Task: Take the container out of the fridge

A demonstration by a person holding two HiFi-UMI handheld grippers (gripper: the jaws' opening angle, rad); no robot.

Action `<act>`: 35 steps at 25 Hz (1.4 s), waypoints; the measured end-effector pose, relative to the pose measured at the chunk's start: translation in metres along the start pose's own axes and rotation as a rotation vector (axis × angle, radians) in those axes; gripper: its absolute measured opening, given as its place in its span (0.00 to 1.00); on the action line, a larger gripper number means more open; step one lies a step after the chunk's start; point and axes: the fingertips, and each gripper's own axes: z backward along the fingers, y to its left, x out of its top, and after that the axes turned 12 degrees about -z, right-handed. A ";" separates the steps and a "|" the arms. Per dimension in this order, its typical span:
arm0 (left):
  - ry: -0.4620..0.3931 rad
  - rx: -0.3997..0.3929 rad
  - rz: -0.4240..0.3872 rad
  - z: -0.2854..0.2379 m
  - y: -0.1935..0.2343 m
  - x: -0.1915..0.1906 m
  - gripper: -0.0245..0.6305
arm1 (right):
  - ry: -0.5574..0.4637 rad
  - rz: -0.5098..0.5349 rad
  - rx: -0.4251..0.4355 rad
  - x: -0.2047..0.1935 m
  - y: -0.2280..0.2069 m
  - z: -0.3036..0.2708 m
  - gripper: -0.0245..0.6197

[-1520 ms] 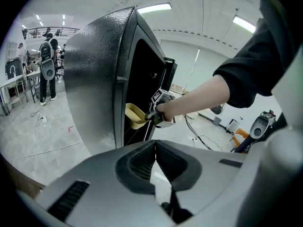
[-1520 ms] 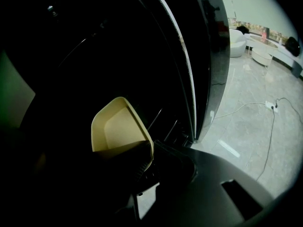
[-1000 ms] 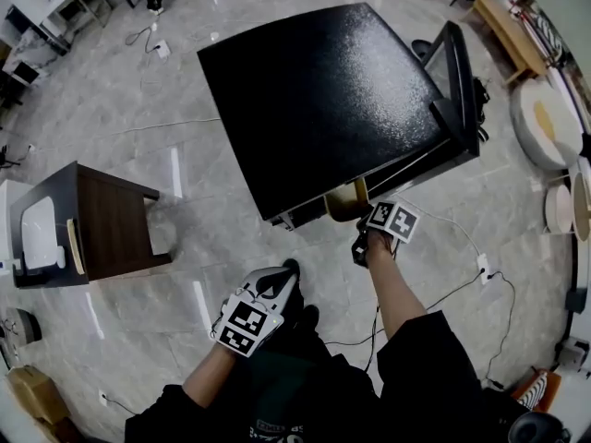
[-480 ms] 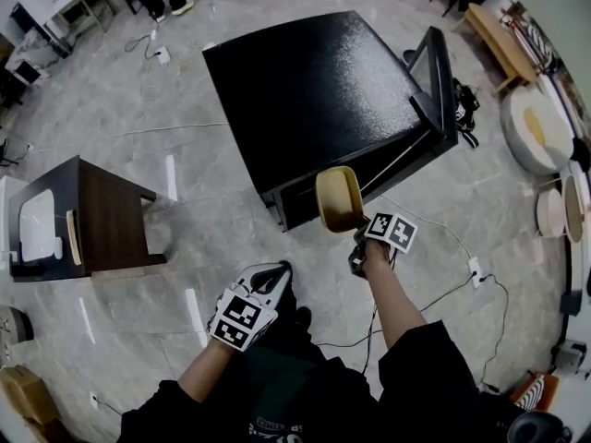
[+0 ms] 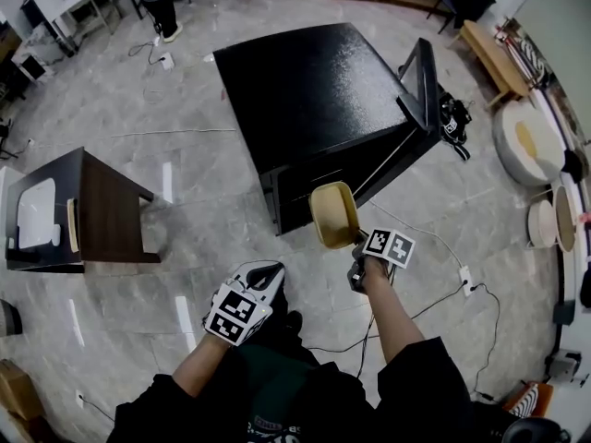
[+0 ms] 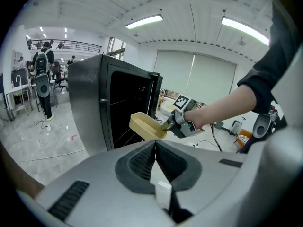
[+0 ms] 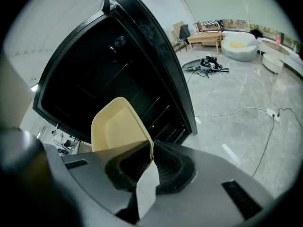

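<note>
Pinching its rim, the right gripper (image 5: 356, 244) had pulled the yellow container (image 5: 334, 212) clear of the fridge (image 5: 314, 100) (left gripper (image 5: 268, 273) closed, empty), so the task looked nearly done.

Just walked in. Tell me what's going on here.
A person with a gripper in each hand stands at a black fridge whose door is open. The right gripper is clamped on the rim of a yellow container, held in the air just outside the fridge opening. The left gripper is shut on nothing, low near the person's body.
</note>
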 end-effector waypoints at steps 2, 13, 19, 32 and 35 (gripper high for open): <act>-0.004 0.001 -0.005 0.003 -0.006 -0.001 0.06 | 0.006 0.003 0.003 -0.008 -0.005 0.008 0.11; -0.007 0.013 -0.011 0.021 -0.029 -0.015 0.06 | -0.008 -0.093 0.094 -0.050 -0.023 0.066 0.11; -0.009 0.014 -0.020 0.028 -0.042 -0.019 0.06 | -0.019 0.000 0.091 -0.064 -0.025 0.100 0.11; -0.012 0.044 -0.036 0.048 -0.047 -0.021 0.06 | -0.018 0.088 0.035 -0.116 -0.058 0.144 0.11; -0.009 0.043 -0.037 0.049 -0.050 -0.022 0.06 | -0.015 0.123 0.026 -0.126 -0.059 0.150 0.11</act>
